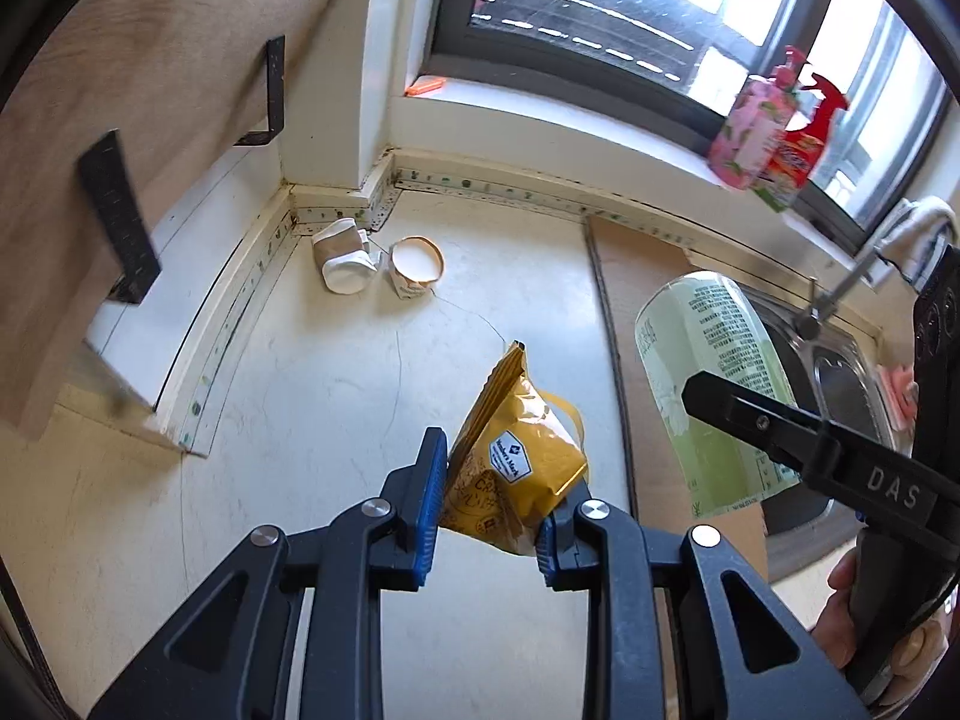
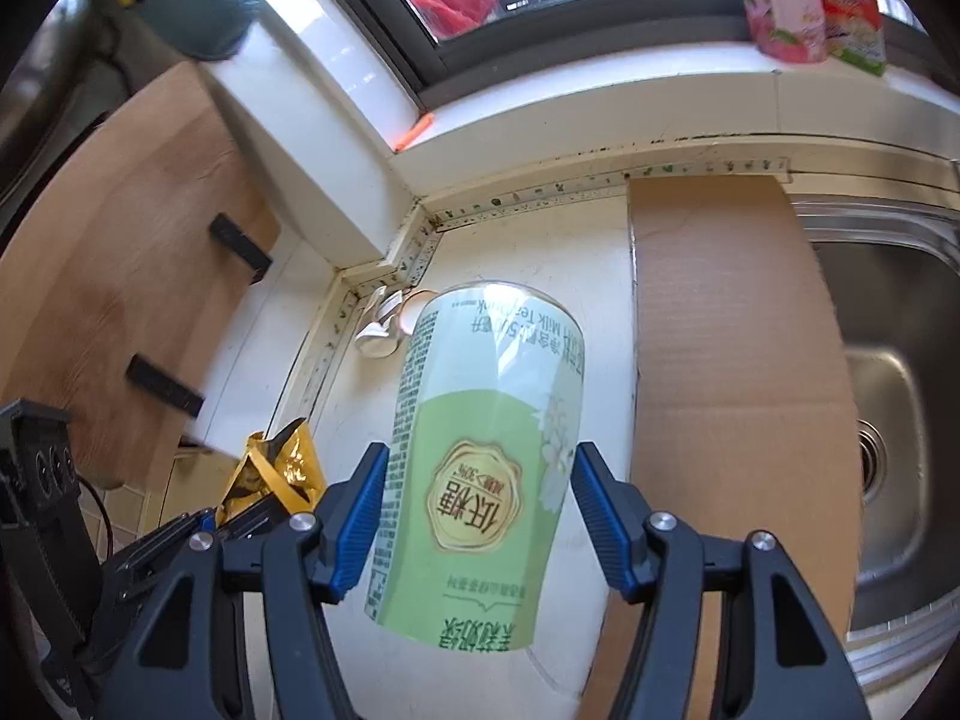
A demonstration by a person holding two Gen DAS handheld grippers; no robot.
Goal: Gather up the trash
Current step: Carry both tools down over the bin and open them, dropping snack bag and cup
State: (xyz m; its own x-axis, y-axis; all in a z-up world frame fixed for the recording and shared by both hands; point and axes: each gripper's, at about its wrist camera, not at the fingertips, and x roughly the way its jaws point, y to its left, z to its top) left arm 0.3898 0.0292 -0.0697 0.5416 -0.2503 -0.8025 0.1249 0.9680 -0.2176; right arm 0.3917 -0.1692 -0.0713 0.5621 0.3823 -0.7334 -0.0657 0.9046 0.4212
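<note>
My left gripper (image 1: 501,483) is shut on a yellow snack bag (image 1: 522,450), which hangs above the white counter (image 1: 336,396). The blue pads of my right gripper (image 2: 477,498) press on both sides of a green milk-tea bottle (image 2: 480,420), held off the counter; that bottle (image 1: 708,372) also shows to the right of the bag. In the right wrist view the gold bag (image 2: 282,468) and the left gripper (image 2: 198,531) sit at lower left. Two crumpled paper cups (image 1: 372,264) lie in the far counter corner.
A cardboard sheet (image 2: 732,360) lies on the counter beside a steel sink (image 2: 888,390) with a faucet (image 1: 840,294). Pink and red bottles (image 1: 762,132) stand on the window sill. A wooden board with black brackets (image 1: 120,216) is at left. A hand (image 1: 840,600) grips the right tool.
</note>
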